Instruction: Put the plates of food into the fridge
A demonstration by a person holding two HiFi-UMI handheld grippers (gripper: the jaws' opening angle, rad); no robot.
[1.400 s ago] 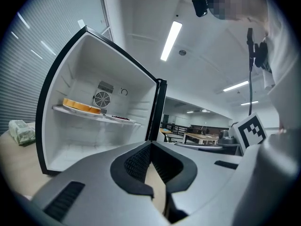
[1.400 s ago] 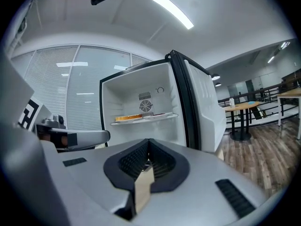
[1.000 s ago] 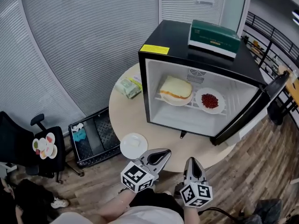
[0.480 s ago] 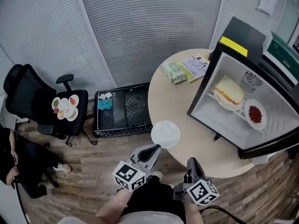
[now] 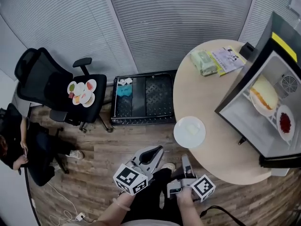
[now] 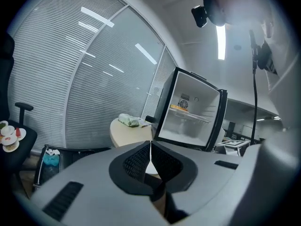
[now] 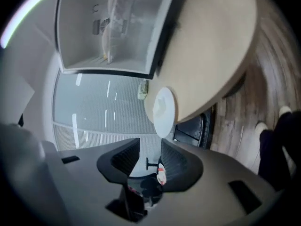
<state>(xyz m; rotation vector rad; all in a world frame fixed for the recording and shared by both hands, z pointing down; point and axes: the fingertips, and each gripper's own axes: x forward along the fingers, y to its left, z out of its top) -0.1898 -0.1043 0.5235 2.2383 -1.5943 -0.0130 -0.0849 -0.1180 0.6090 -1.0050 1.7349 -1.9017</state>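
Note:
The open fridge (image 5: 235, 95) stands on the round table (image 5: 211, 98) at the right, holding a sandwich plate (image 5: 262, 94) and a plate of red food (image 5: 285, 122). A white plate (image 5: 189, 132) with a pale item rests at the table's near edge. Another plate of colourful food (image 5: 81, 92) lies on the black chair (image 5: 40, 79) at the left. My left gripper (image 5: 157, 150) is shut and empty, below the white plate. My right gripper (image 5: 185, 158) hangs beside it near my body; its jaws are opening with nothing between them. The white plate (image 7: 163, 111) shows ahead of the right gripper (image 7: 150, 147).
A black crate (image 5: 143, 98) sits on the wooden floor between chair and table. A green packet (image 5: 203, 61) and a leaflet (image 5: 228, 55) lie at the table's far side. A person (image 5: 14, 145) crouches at the far left. Blinds cover the wall behind.
The head view has swung left, so the fridge slid to the right edge and the chair with its plate came further in. The right gripper's jaws have parted.

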